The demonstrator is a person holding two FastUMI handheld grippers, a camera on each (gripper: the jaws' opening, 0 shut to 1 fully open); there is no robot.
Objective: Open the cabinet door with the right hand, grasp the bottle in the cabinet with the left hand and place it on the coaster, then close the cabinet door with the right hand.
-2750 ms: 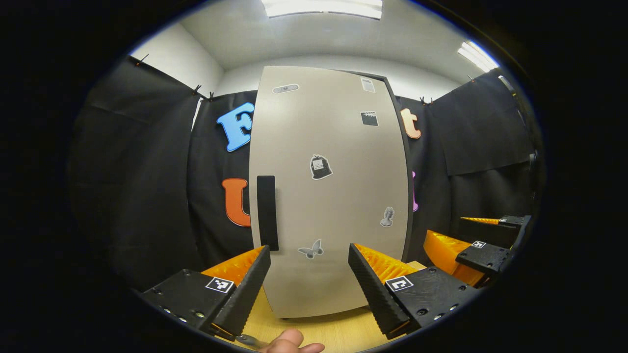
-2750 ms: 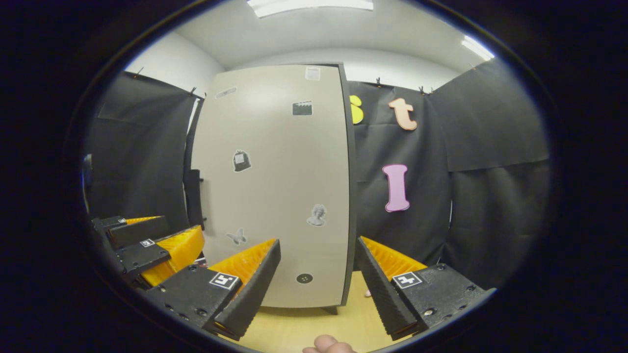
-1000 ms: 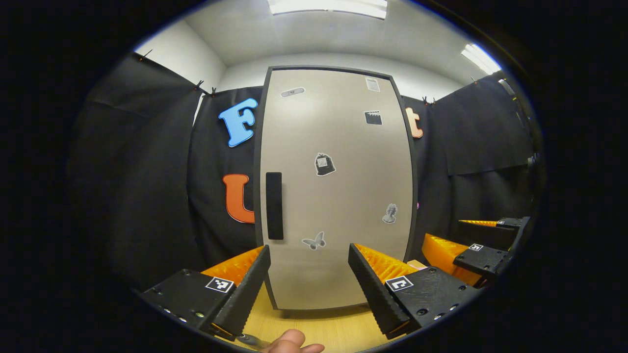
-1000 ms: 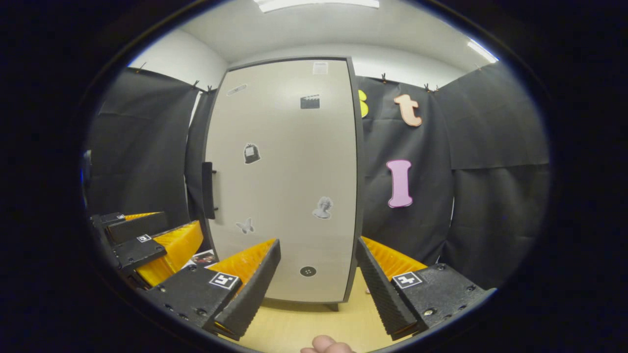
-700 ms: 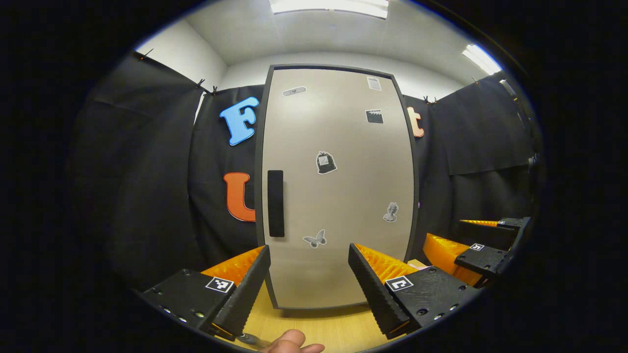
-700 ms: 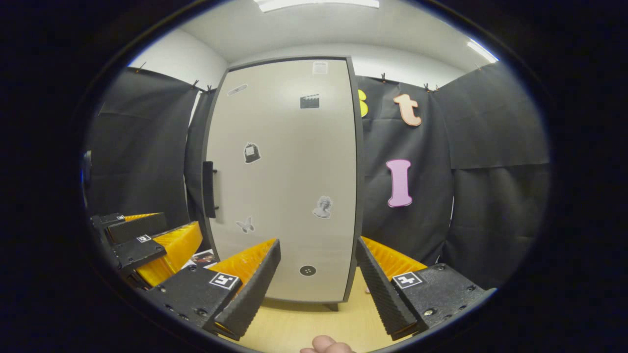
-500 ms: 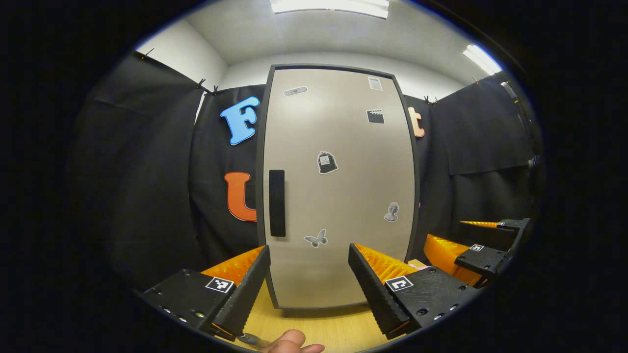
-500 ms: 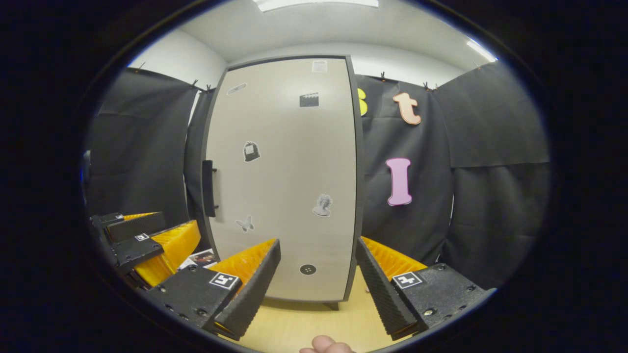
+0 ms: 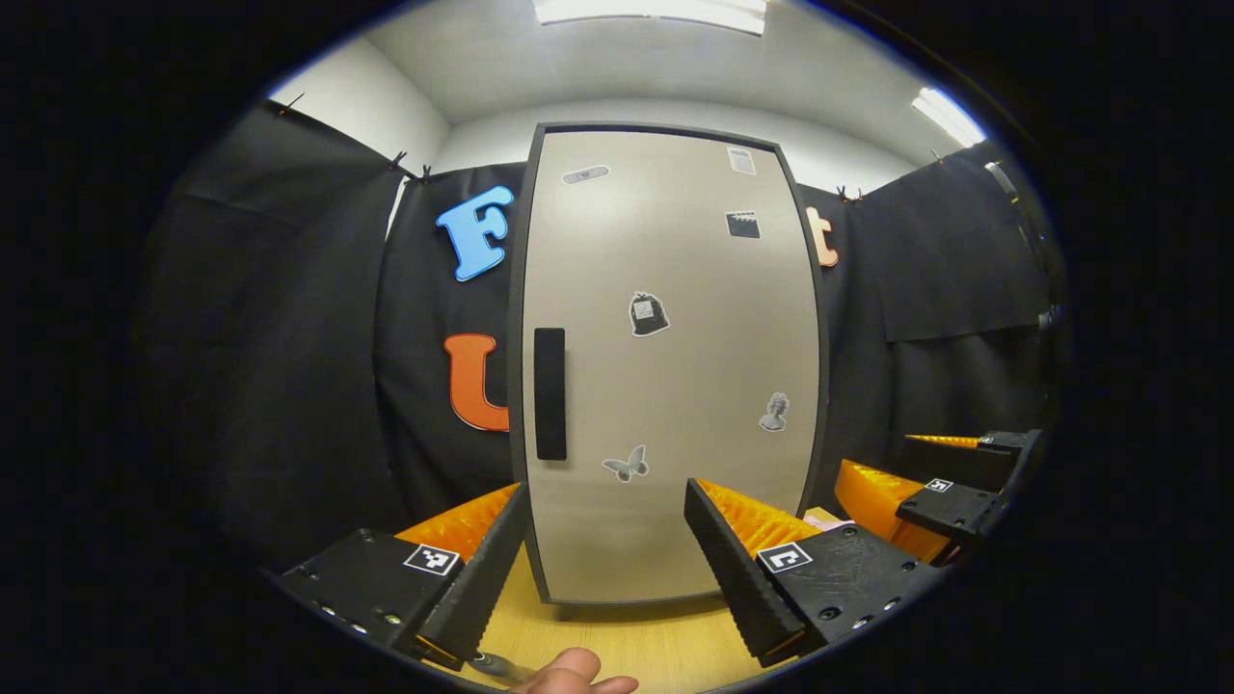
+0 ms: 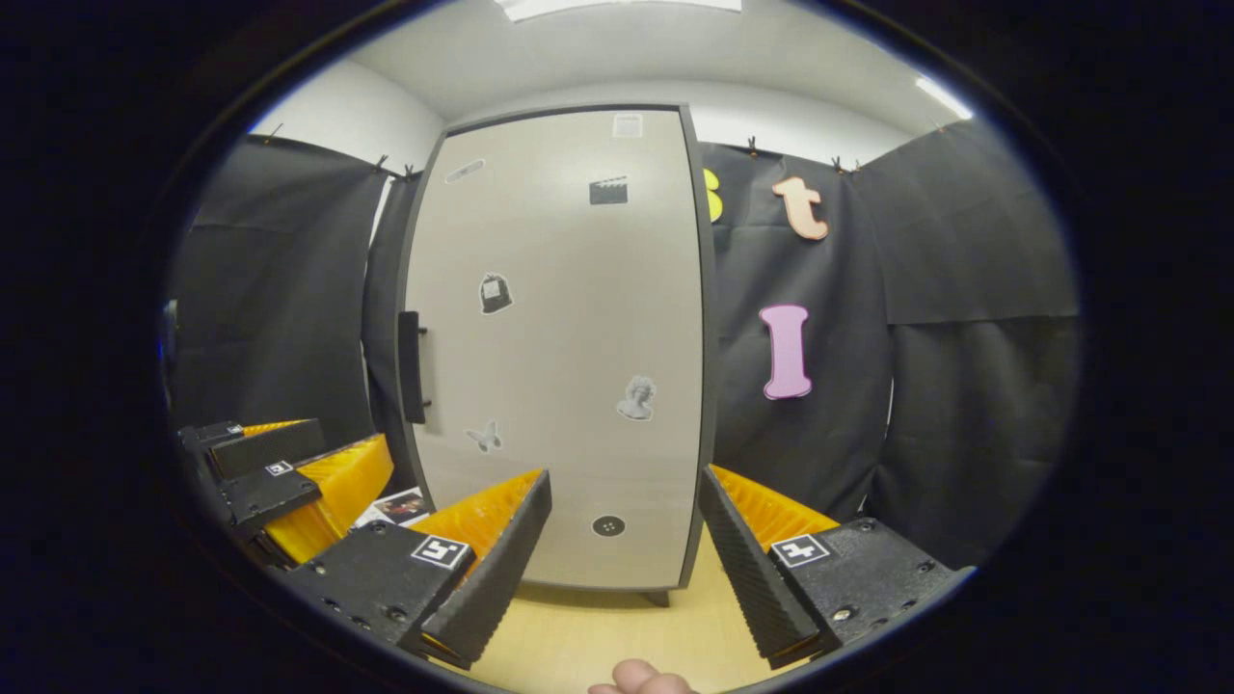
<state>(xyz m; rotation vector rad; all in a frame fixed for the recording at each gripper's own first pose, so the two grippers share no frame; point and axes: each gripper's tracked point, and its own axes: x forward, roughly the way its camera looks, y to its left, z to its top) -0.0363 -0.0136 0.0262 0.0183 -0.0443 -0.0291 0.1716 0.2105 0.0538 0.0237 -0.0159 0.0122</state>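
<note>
Left gripper view
Cabinet door (image 9: 675,366): a tall pale beige panel in a dark frame, closed flush, standing on the wooden desk (image 9: 665,651) straight ahead of the camera.
Handle (image 9: 549,393): a black upright bar near the door's left edge, seen face-on.
Stickers: small grey ones scattered over the panel, among them a butterfly (image 9: 626,465) low down and a clapperboard (image 9: 742,225) near the top.
Left tongs (image 9: 605,554): fingers apart, nothing between them, held off the door with its lower part showing in the gap.
Right tongs (image 9: 930,472): seen at the far right edge, fingers apart, beside the cabinet's right side.
Thumb (image 9: 574,670): a fingertip at the bottom edge, over the desk.

Right gripper view
Cabinet door (image 10: 569,337): the same beige panel, seen from farther right, closed.
Handle (image 10: 412,366): here it shows side-on, standing out from the door's left edge on small posts.
Button sticker (image 10: 608,525): a dark round one low on the panel.
Cabinet foot (image 10: 657,599): a short dark one under the right corner.
Right tongs (image 10: 625,559): fingers apart, empty, short of the door.
Left tongs (image 10: 289,472): at the far left, fingers apart.
Card (image 10: 397,506): a flat printed piece on the desk just beside the left tongs; whether it is the coaster I cannot tell.
</note>
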